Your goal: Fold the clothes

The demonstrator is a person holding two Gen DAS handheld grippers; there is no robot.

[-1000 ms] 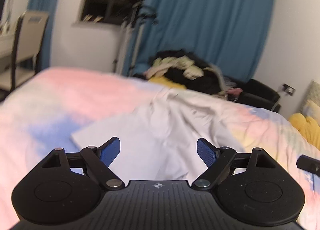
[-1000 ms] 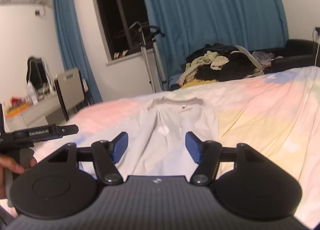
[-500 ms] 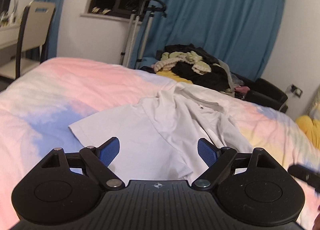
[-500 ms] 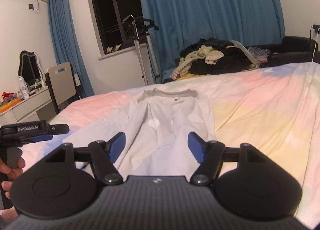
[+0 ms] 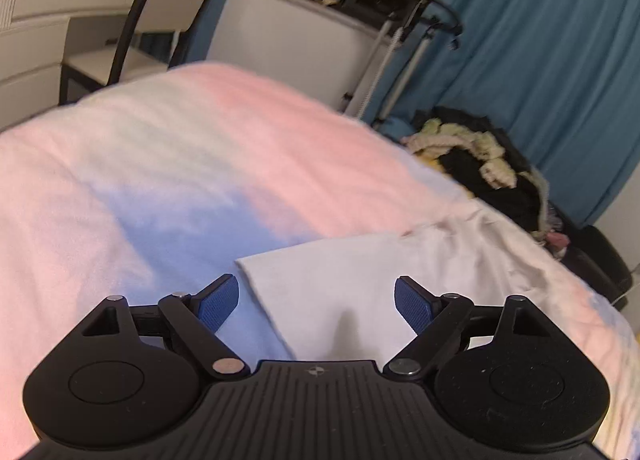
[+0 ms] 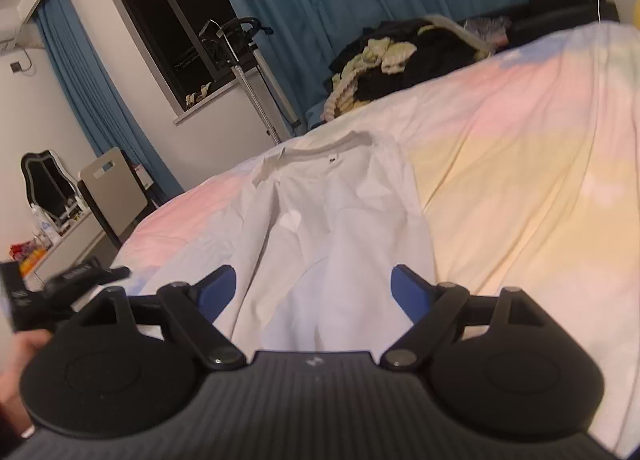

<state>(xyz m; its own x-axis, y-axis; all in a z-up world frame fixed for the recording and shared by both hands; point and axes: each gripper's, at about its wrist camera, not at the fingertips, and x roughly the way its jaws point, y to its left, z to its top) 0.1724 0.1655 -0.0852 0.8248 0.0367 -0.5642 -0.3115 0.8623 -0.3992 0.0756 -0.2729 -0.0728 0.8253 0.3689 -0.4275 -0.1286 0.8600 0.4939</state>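
A white T-shirt lies crumpled lengthways on the pastel bedspread, collar at the far end. In the right wrist view my right gripper hovers over the shirt's near end; its jaws are opening, the cloth lies below them and the pads press on nothing. In the left wrist view my left gripper is open low over the shirt's left corner, where the white edge meets the bedspread. A hand holds the left tool at the right view's left edge, blurred.
A heap of dark and pale clothes sits beyond the bed's far side. A chair and a white desk stand to the left. A metal stand rises by the window and blue curtains.
The left gripper swung left and dropped toward the shirt's left corner. The right gripper's jaws spread wider and it rolled and sank slightly over the shirt.
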